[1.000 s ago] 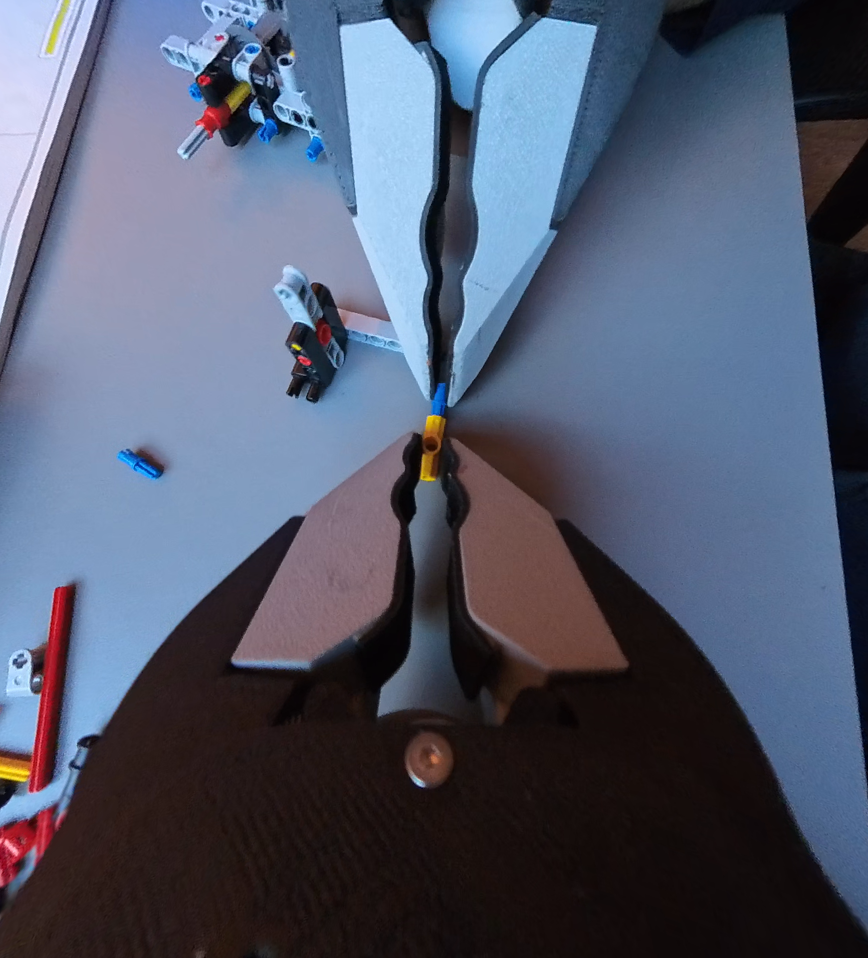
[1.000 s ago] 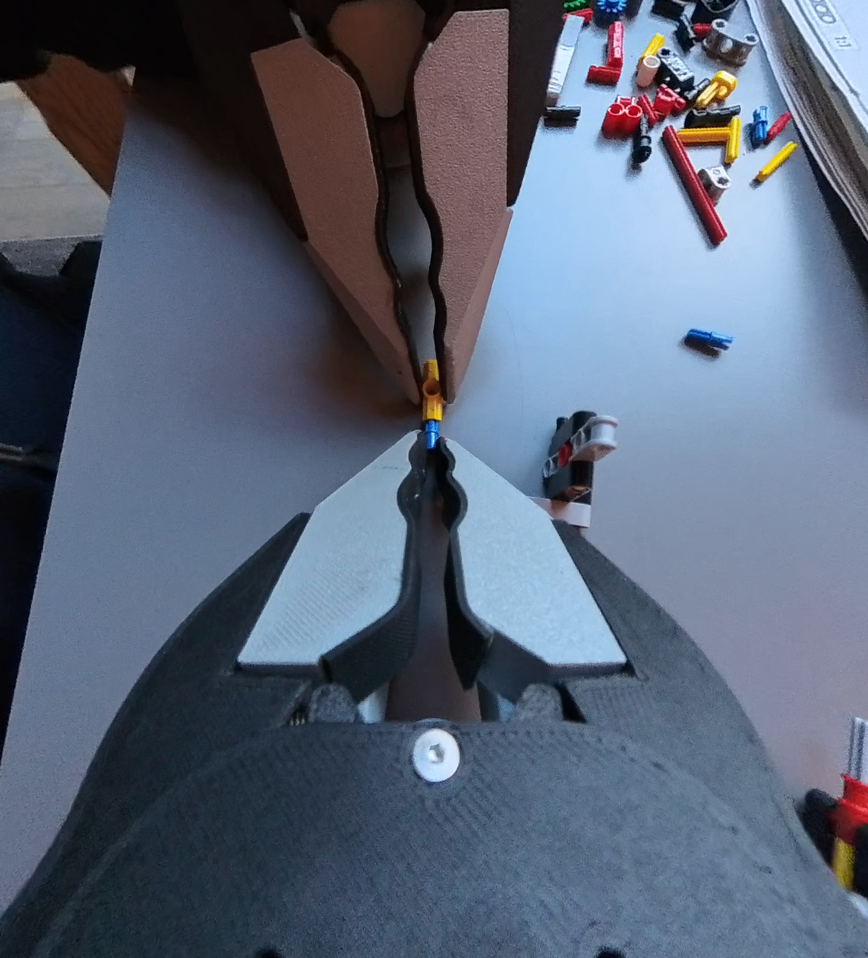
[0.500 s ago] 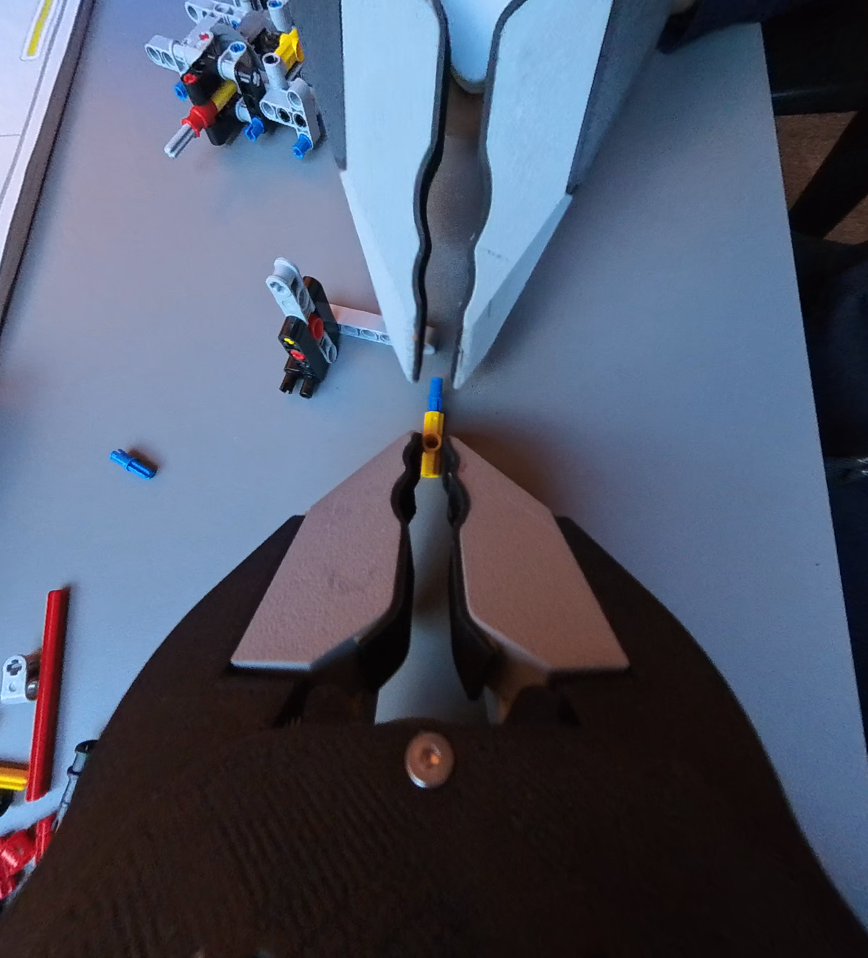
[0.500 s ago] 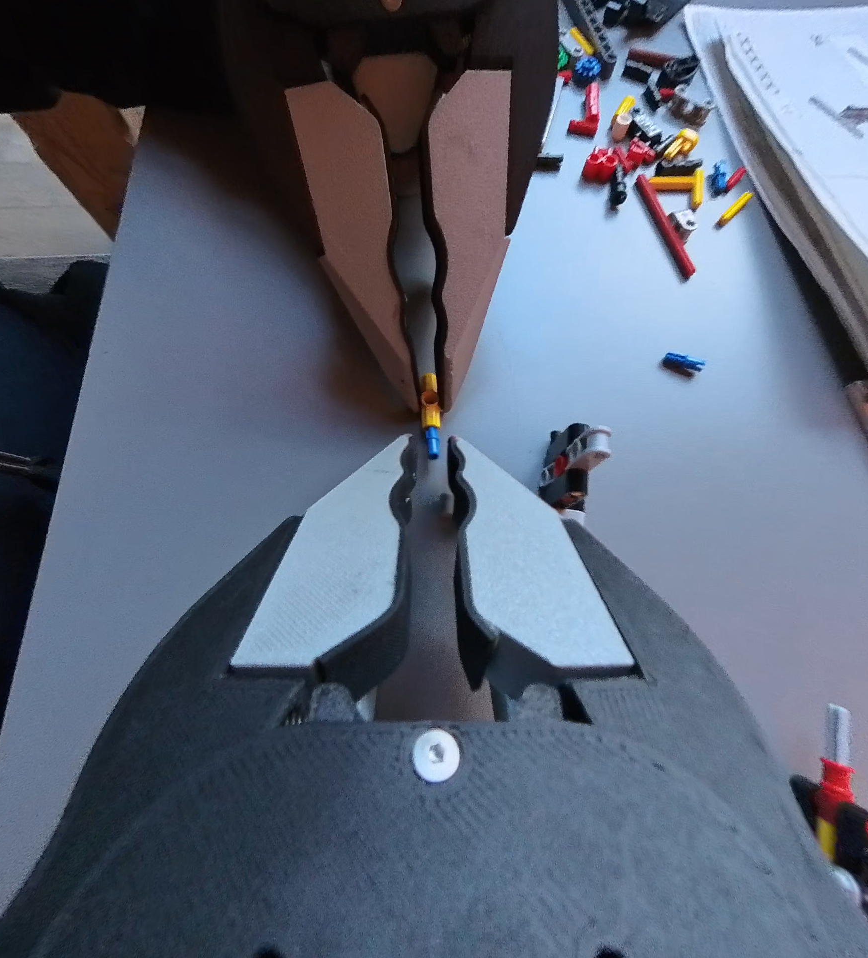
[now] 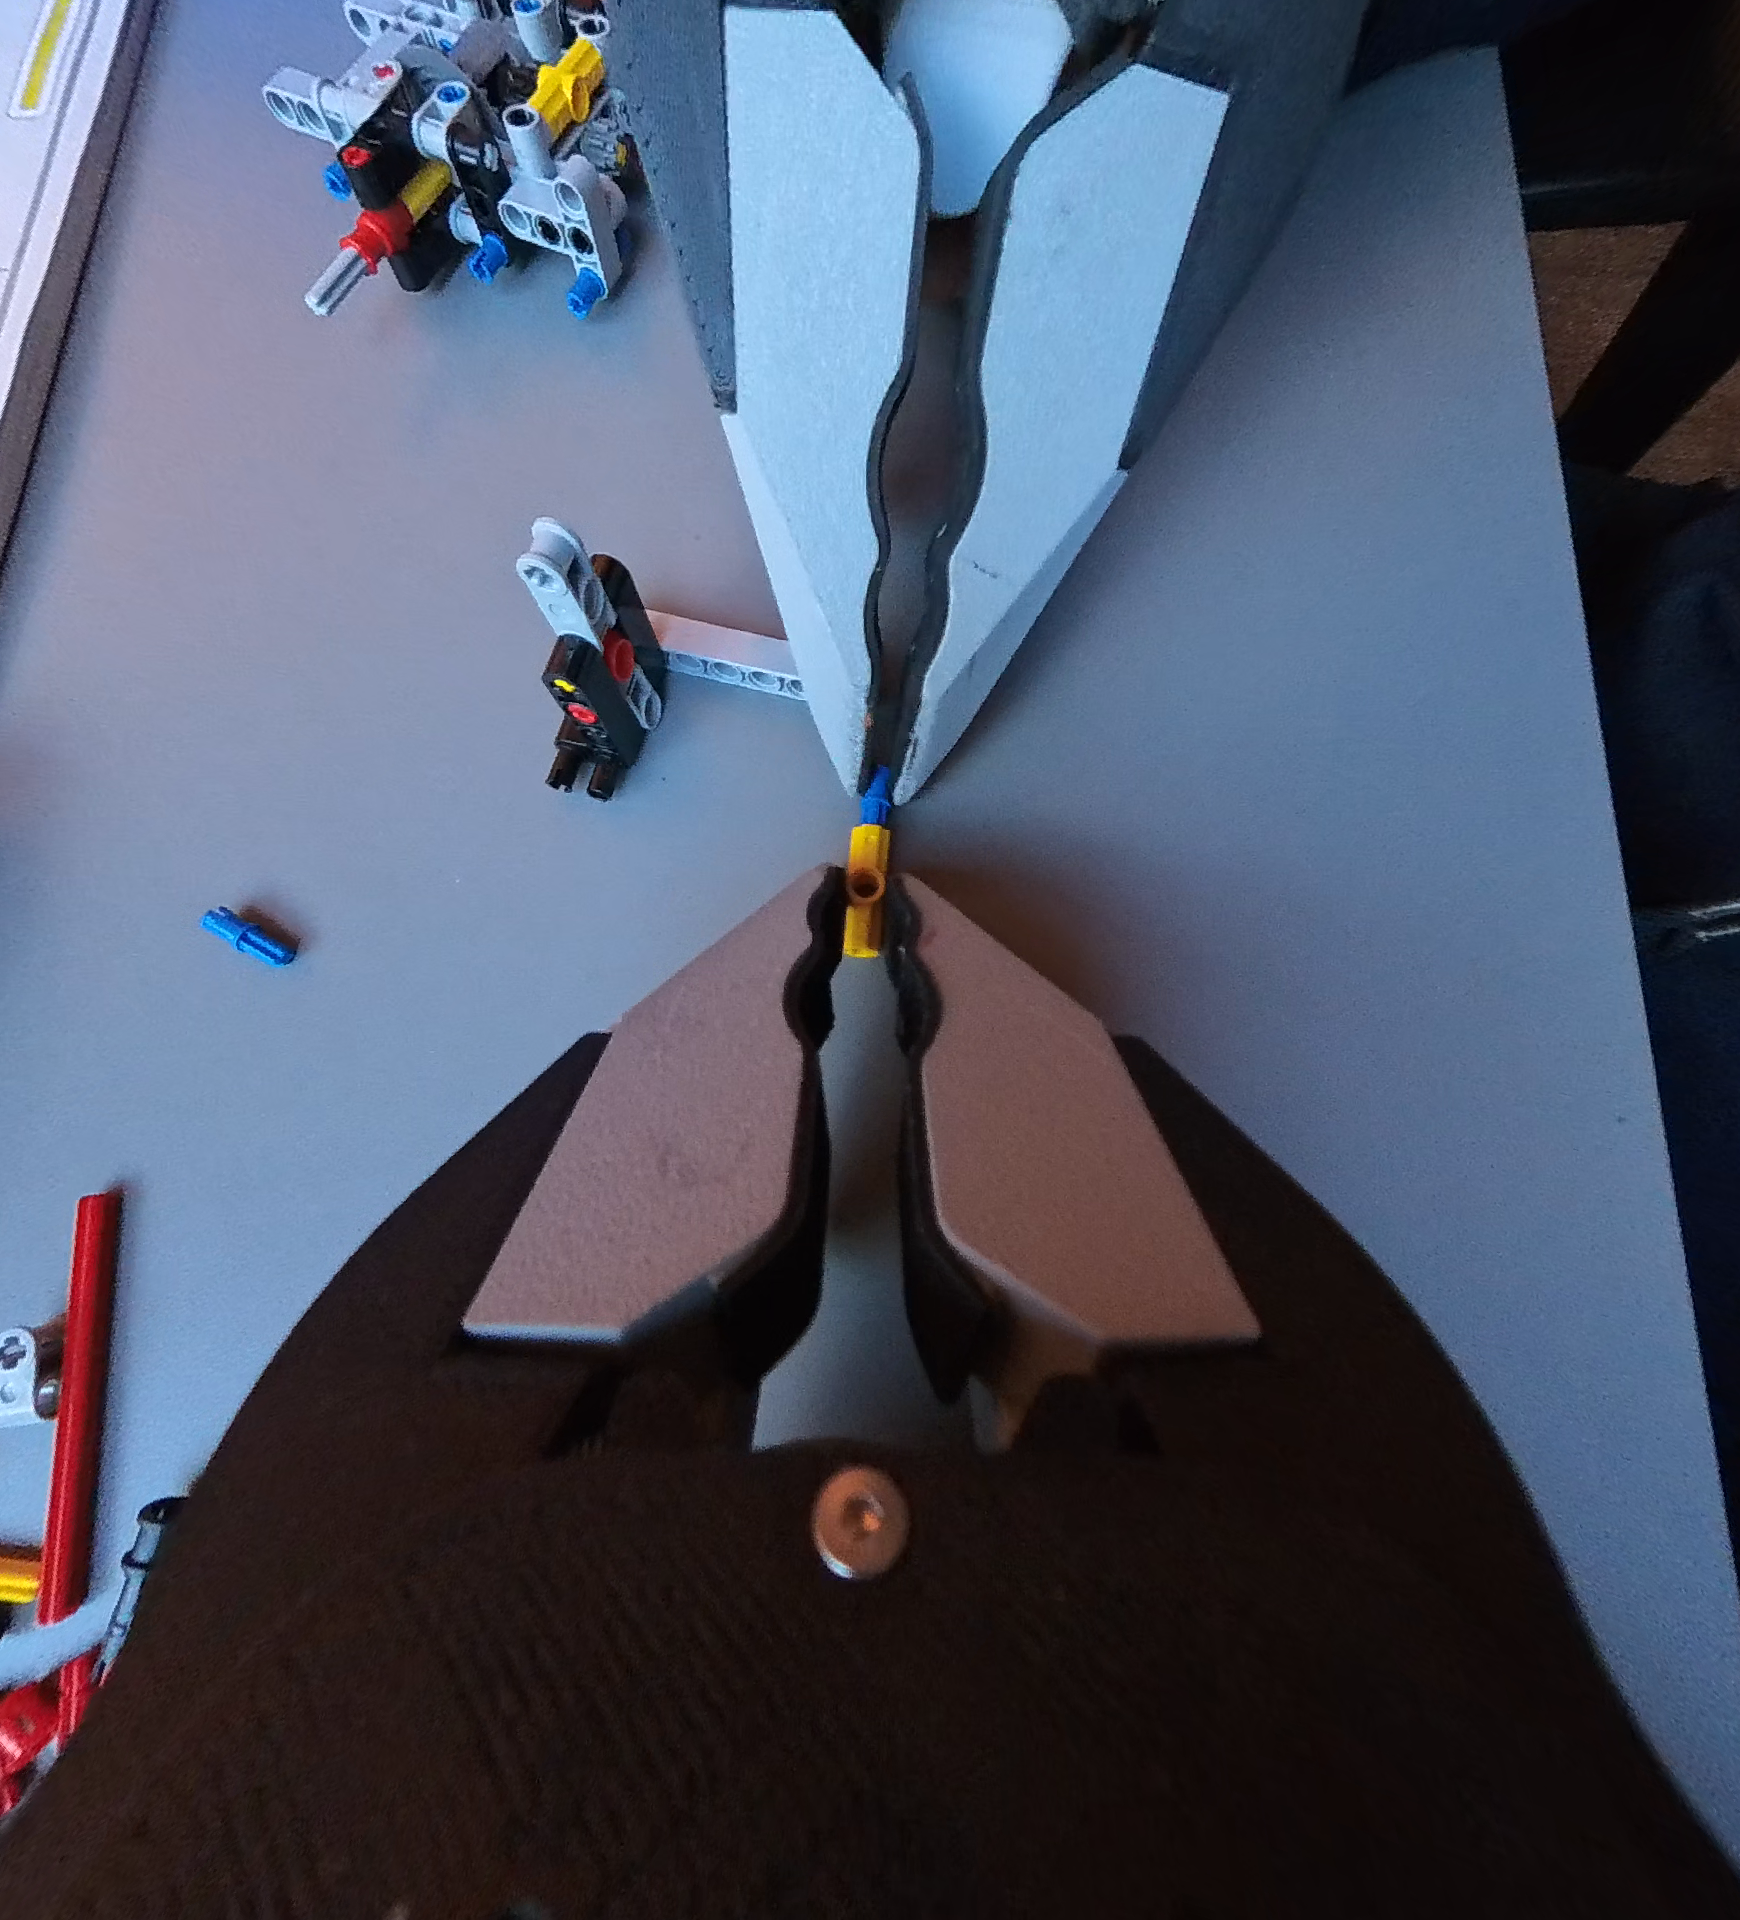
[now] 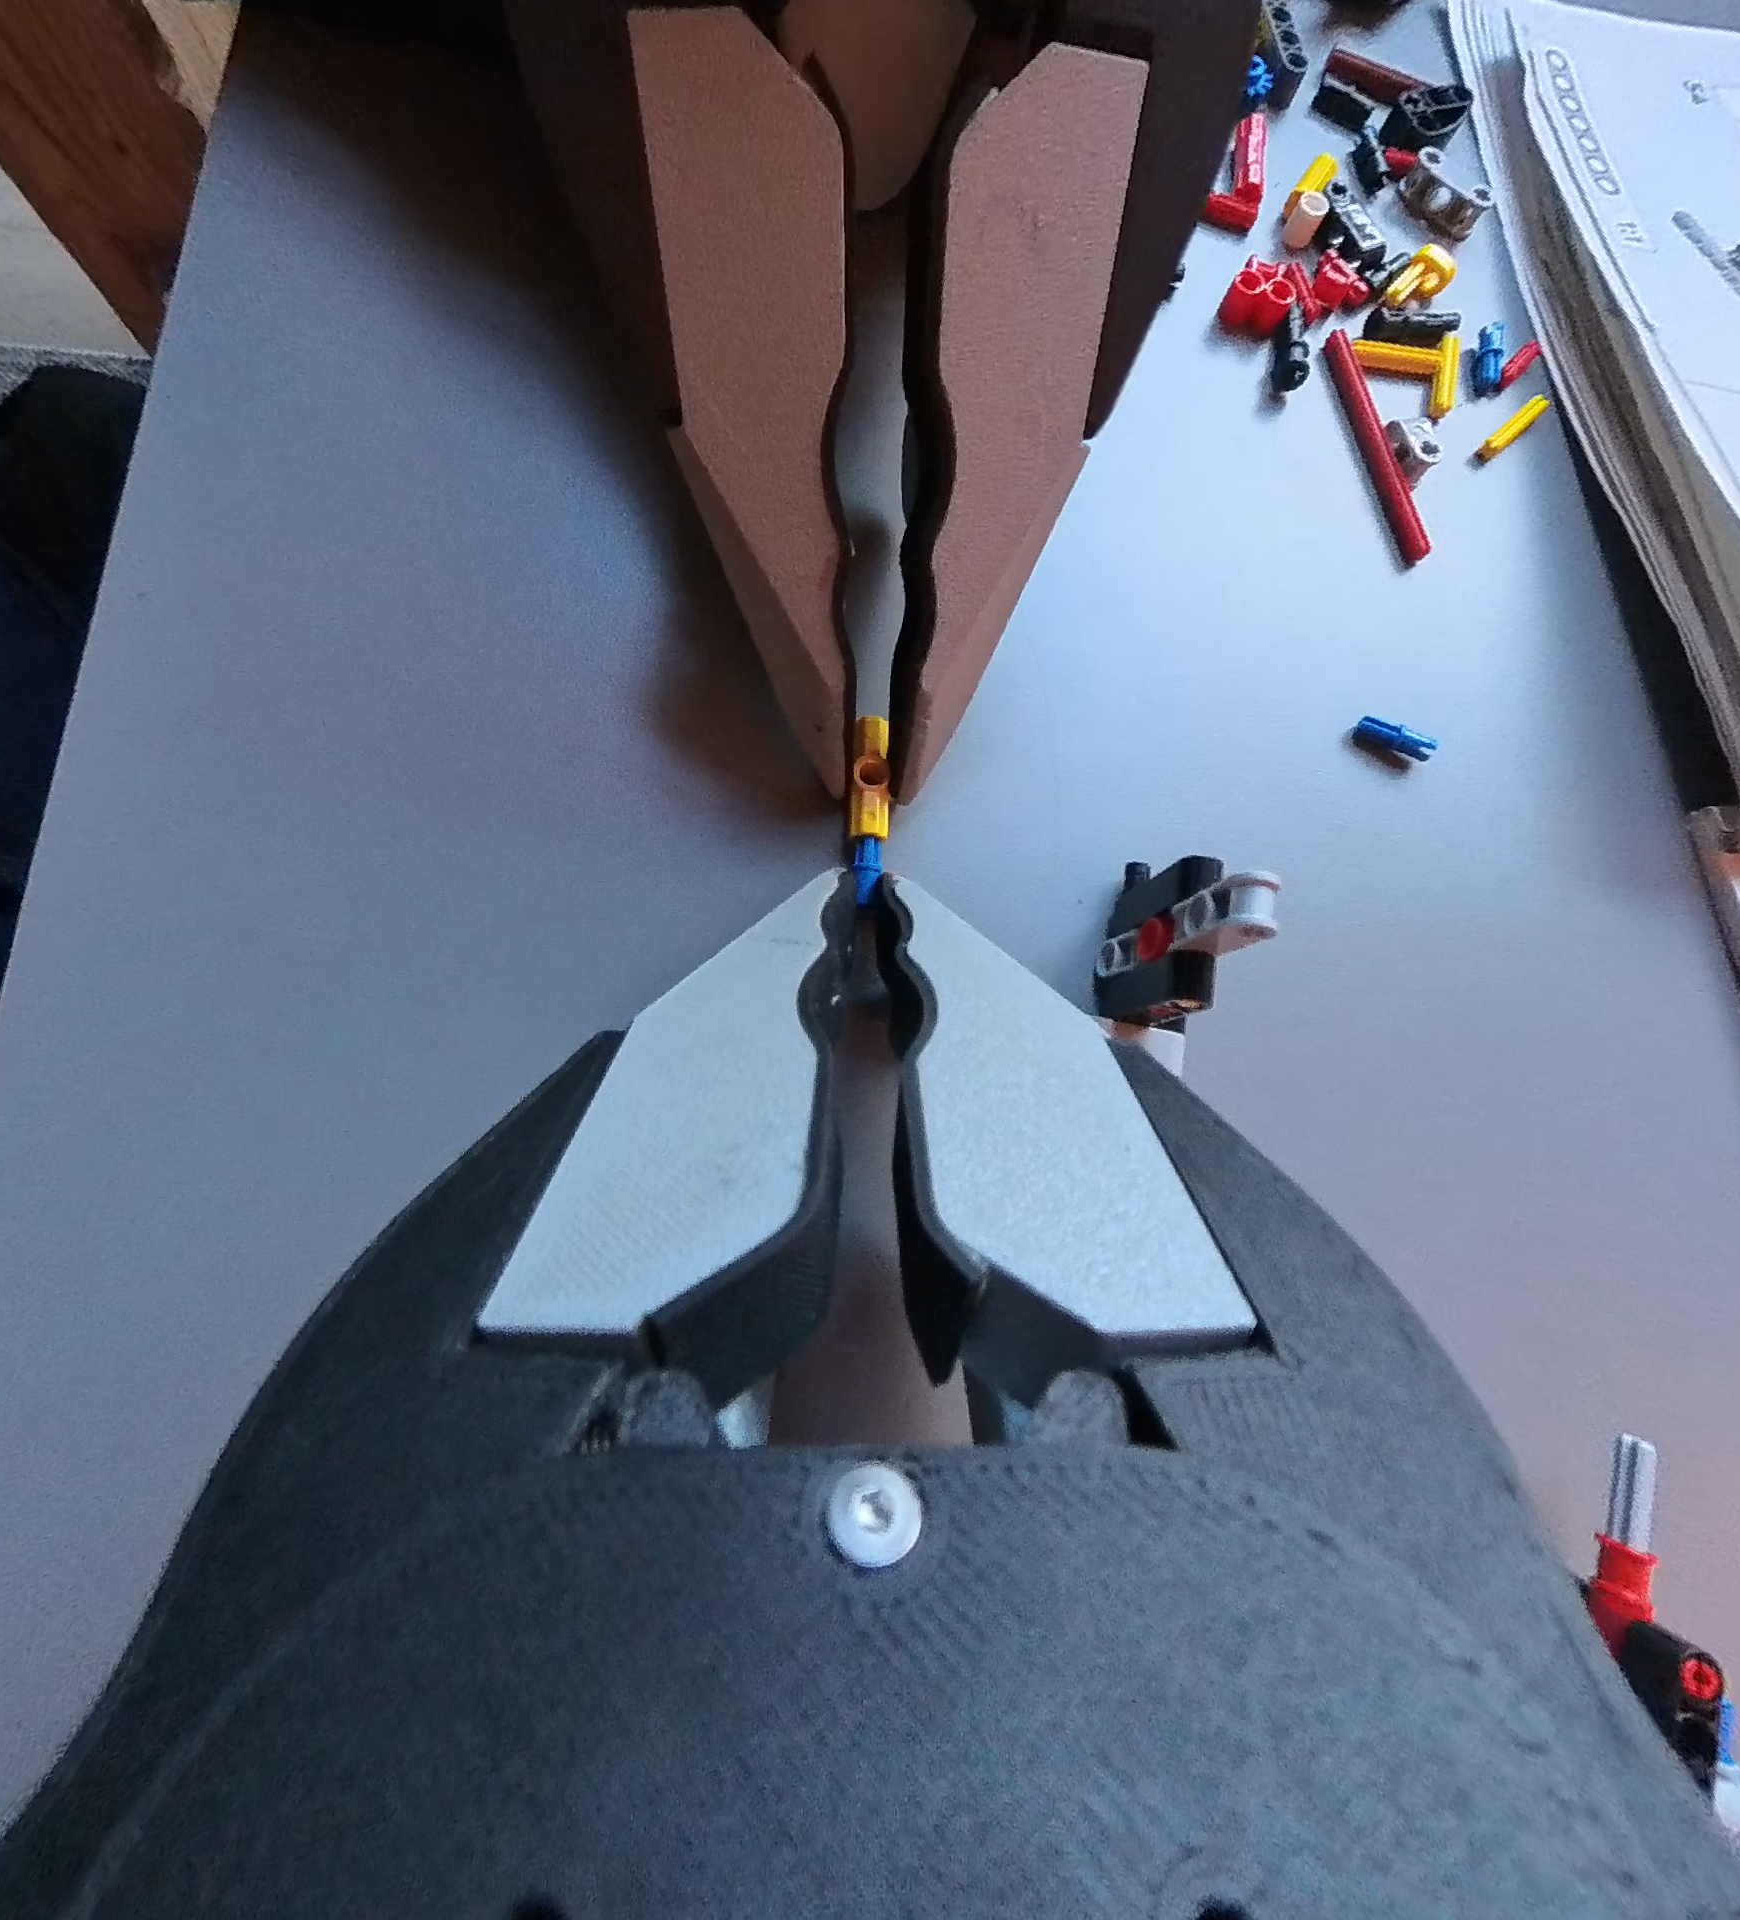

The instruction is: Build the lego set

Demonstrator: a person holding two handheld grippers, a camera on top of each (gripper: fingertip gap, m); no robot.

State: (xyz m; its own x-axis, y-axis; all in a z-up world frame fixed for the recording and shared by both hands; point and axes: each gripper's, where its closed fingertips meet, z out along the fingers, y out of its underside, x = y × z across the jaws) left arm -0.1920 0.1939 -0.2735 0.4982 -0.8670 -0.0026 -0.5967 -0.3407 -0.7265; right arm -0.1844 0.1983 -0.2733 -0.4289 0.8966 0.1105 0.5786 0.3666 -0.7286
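**Grey gripper closes again on blue pin, tip to tip with its partner**

Half a second on, the right gripper [image 6: 864, 883], whose grey fingers stood parted and drawn back from the blue pin [image 6: 866, 871], has come forward and pinched shut on the pin's free end. Facing it, the left gripper [image 5: 864, 914] has not shifted: its brown fingers are clamped on the yellow connector [image 5: 866, 894], into which the pin's other end is plugged. The joined pair hangs just above the middle of the grey tabletop [image 5: 1261, 831], between the two sets of fingertips, which nearly meet.

Close beside the grey fingers, toward the booklet side, lies a small black-and-grey assembly [image 5: 596, 675] with red studs and a pale beam running under the gripper. A loose blue pin [image 5: 248, 935] lies apart on open tabletop. A larger grey, black and yellow build [image 5: 471, 177] sits by the right gripper's body, and a scatter of red, yellow and black parts [image 6: 1365, 281], a long red axle [image 6: 1375, 447] among them, lies beside the left gripper. An open instruction booklet [image 6: 1676, 312] lies along that same long edge.
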